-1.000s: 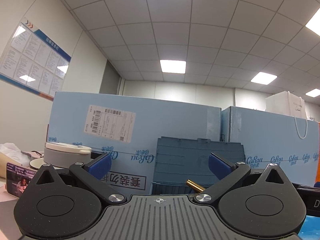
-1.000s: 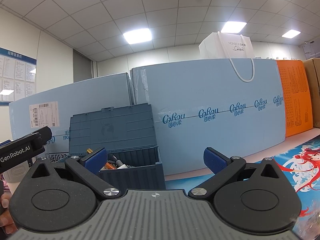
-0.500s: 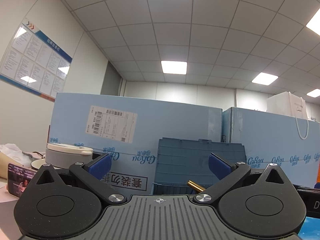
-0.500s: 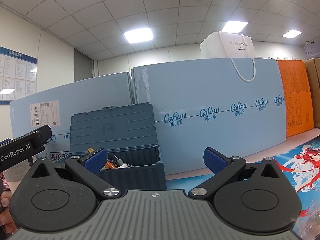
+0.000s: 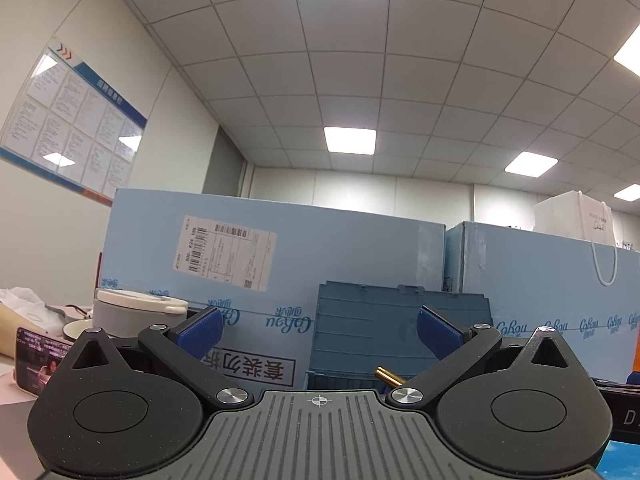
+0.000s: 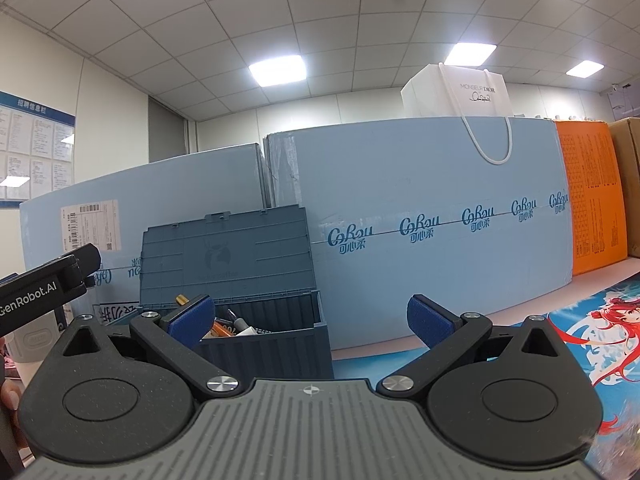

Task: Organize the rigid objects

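Observation:
A blue-grey plastic storage box (image 6: 264, 344) stands with its lid (image 6: 228, 252) raised. Pens and small tools (image 6: 236, 326) stick out of it. It also shows in the left wrist view (image 5: 384, 332), with a brass-coloured rod (image 5: 390, 376) poking above its rim. My left gripper (image 5: 319, 334) is open and empty, facing the box from the front. My right gripper (image 6: 310, 320) is open and empty, with the box behind its left finger. The left gripper's body (image 6: 44, 288) shows at the left edge of the right wrist view.
Large light-blue cartons (image 6: 420, 240) form a wall behind the box, with a white paper bag (image 6: 456, 92) on top. An orange carton (image 6: 592, 196) stands at the right. A grey lidded container (image 5: 136, 310) and a bowl sit at the left. A printed anime mat (image 6: 592, 328) covers the table.
Both views have tilted very slightly upward. The grippers stay open and the box has not moved.

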A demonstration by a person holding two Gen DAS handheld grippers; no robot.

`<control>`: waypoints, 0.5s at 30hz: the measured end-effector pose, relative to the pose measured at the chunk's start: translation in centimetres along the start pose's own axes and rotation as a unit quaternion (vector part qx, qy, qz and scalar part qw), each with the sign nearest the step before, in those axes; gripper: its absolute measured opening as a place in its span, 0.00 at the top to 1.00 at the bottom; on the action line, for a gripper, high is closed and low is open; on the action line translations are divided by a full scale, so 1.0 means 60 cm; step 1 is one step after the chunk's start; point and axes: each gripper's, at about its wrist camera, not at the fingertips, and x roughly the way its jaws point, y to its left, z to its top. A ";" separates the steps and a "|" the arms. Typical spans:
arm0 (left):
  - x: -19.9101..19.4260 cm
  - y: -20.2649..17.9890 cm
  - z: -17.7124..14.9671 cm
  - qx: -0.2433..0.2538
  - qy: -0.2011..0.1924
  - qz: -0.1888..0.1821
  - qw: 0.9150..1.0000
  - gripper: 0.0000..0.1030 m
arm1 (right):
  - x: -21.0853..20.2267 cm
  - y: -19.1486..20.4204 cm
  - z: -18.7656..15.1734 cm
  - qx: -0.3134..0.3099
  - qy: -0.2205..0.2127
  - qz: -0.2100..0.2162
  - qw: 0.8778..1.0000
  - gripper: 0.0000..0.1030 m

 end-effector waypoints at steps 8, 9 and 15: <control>0.005 -0.005 0.001 0.012 0.012 0.008 1.000 0.00 | 0.000 0.000 0.001 -0.001 0.002 0.001 1.000 0.00; 0.005 -0.006 0.001 0.013 0.014 0.008 1.000 0.00 | 0.000 0.000 0.001 -0.001 0.002 0.001 1.000 0.00; 0.006 -0.007 0.002 0.018 0.017 0.011 1.000 0.00 | -0.001 0.001 0.001 -0.002 0.000 0.001 1.000 0.00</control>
